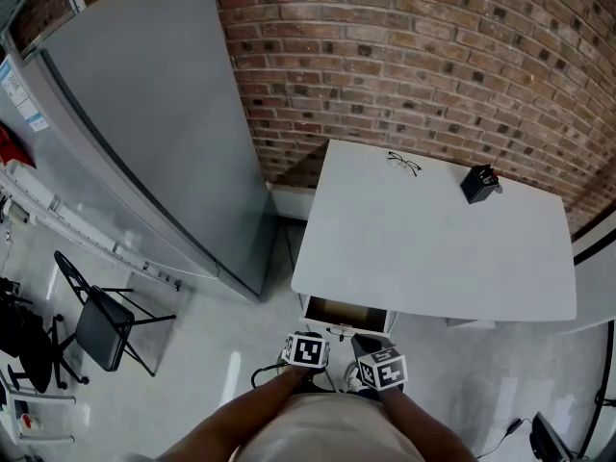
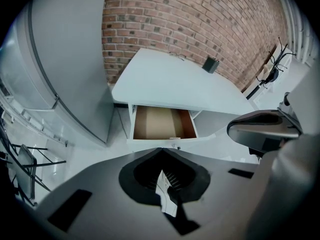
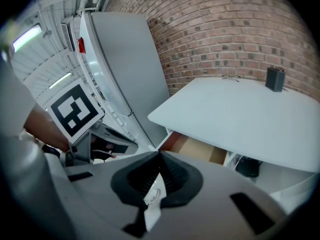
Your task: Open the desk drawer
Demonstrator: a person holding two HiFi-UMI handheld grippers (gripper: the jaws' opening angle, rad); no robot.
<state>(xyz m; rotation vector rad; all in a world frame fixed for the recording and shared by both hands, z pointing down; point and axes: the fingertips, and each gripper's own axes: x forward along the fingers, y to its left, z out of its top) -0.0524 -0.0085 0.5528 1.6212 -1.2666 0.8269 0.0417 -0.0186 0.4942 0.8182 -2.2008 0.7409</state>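
The white desk (image 1: 433,248) stands against the brick wall. Its drawer (image 1: 345,313) is pulled out under the front edge. The left gripper view shows the drawer's bare brown inside (image 2: 162,124) and a small knob (image 2: 174,145) on its front. My left gripper (image 2: 161,151) hovers just in front of the drawer, jaws shut with nothing in them. My right gripper (image 3: 160,155) is beside it, also shut and empty, and the drawer (image 3: 197,150) shows beyond its tip. In the head view both marker cubes (image 1: 308,349) (image 1: 382,369) sit close together below the drawer.
Glasses (image 1: 404,163) and a small black box (image 1: 479,183) lie at the desk's far edge. A tall grey cabinet (image 1: 144,114) stands left of the desk. A black folding chair (image 1: 101,323) is on the floor at the left. Cables and a dark object (image 3: 248,166) sit under the desk.
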